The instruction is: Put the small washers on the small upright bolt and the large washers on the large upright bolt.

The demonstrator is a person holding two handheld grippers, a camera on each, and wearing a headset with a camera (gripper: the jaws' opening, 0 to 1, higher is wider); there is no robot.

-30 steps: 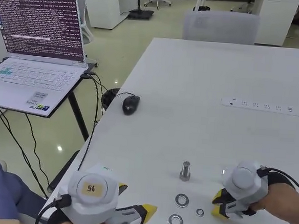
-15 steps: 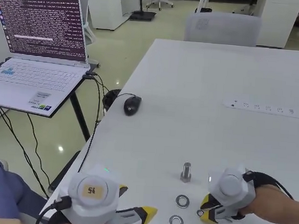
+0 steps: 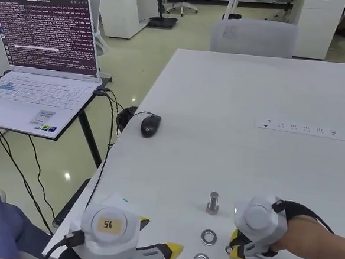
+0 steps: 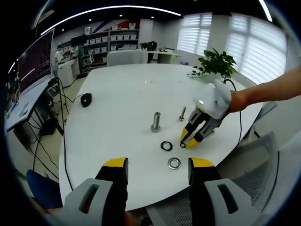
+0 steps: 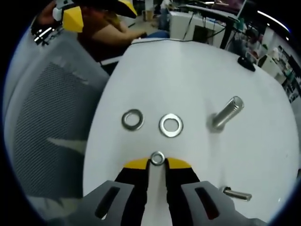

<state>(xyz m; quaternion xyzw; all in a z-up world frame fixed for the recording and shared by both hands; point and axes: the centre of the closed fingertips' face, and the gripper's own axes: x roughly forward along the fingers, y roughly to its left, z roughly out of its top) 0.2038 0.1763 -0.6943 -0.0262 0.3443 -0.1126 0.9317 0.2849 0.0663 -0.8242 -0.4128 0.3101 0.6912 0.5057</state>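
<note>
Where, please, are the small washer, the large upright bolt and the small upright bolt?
small washer (image 5: 153, 158): right gripper view, its left rim.
large upright bolt (image 4: 155, 122): left gripper view, mid-shaft.
small upright bolt (image 4: 182, 114): left gripper view, mid-shaft.

Left claw (image 3: 156, 237) (yellow-tipped) partly cut off by head view's bottom edge.

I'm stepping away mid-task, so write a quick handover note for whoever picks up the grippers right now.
Left gripper: open, empty.
Right gripper: jaws closed on the small washer.
Two large washers lie flat near the large bolt; the small bolt stands beside it.
Done: nothing threaded yet, both bolts bare.
Left: small washer onto small bolt, both large washers onto large bolt.
</note>
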